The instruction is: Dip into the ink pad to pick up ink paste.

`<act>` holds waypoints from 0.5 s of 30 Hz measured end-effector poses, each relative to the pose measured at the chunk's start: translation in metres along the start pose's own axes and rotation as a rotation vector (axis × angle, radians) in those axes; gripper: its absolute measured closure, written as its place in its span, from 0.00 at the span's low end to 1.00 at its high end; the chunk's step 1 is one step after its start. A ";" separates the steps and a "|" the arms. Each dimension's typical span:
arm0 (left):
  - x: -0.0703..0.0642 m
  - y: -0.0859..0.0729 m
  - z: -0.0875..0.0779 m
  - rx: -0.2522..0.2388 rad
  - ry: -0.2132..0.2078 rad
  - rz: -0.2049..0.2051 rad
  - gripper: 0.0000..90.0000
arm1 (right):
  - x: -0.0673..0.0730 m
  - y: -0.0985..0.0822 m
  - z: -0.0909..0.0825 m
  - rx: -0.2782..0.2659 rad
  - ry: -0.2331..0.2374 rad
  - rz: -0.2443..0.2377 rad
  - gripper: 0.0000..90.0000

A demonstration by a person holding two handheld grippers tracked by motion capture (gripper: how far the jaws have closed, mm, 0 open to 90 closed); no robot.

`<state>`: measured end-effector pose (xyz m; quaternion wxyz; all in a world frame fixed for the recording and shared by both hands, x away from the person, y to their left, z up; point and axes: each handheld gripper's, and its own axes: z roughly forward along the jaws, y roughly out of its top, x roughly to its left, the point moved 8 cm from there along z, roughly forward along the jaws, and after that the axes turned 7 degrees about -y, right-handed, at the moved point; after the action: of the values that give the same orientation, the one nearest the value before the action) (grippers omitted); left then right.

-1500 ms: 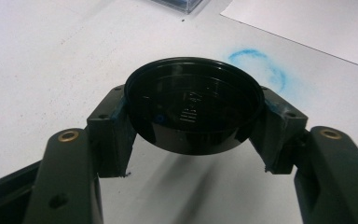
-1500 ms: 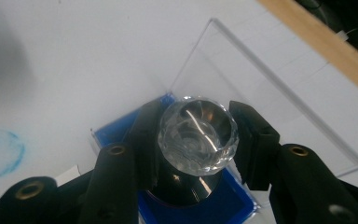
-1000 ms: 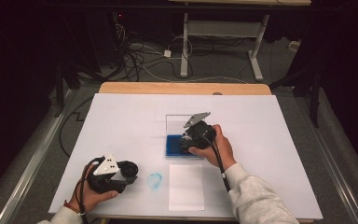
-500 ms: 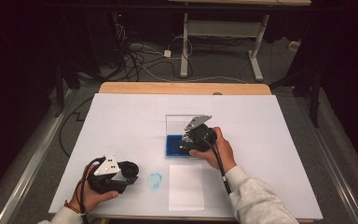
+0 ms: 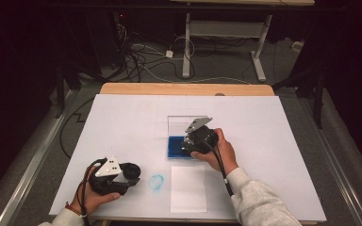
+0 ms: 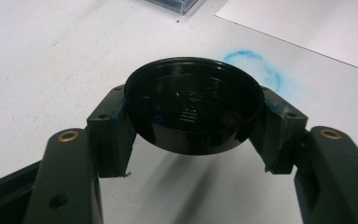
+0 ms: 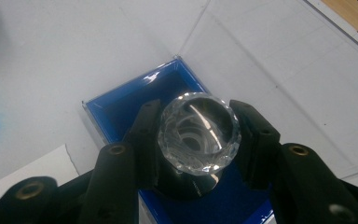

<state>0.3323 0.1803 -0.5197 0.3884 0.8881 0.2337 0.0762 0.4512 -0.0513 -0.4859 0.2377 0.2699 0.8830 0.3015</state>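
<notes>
Paper sheet (image 5: pixel 188 189), blue smudge (image 5: pixel 156 181) near blue-lined box (image 5: pixel 175 147).

The far half of the bench (image 5: pixel 136 113) lies bare, and so do its left and right margins, so a hand could pass freely there. Near the middle, the clear box (image 5: pixel 181 141) with its upright lid blocks the way, with the right gripper (image 5: pixel 194 141) over it. In front, the white sheet (image 5: pixel 188 188) and blue smudge (image 5: pixel 156 181) lie flat. The left gripper (image 5: pixel 129 174) occupies the near left corner.
</notes>
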 end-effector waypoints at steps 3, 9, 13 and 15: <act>0.000 0.000 0.000 -0.002 0.000 -0.001 0.41 | -0.001 -0.002 -0.001 -0.009 -0.002 0.001 0.64; 0.000 -0.001 -0.002 -0.009 0.004 -0.008 0.41 | -0.002 -0.003 0.000 -0.018 0.011 0.035 0.64; 0.000 -0.002 -0.003 -0.007 0.004 -0.007 0.41 | -0.002 -0.002 0.001 -0.015 0.006 0.029 0.64; 0.000 -0.001 -0.003 -0.007 0.003 -0.007 0.41 | -0.001 -0.002 0.001 -0.017 0.003 0.030 0.64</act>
<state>0.3309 0.1827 -0.5189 0.3915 0.8858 0.2371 0.0770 0.4520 -0.0531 -0.4872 0.2342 0.2806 0.8766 0.3131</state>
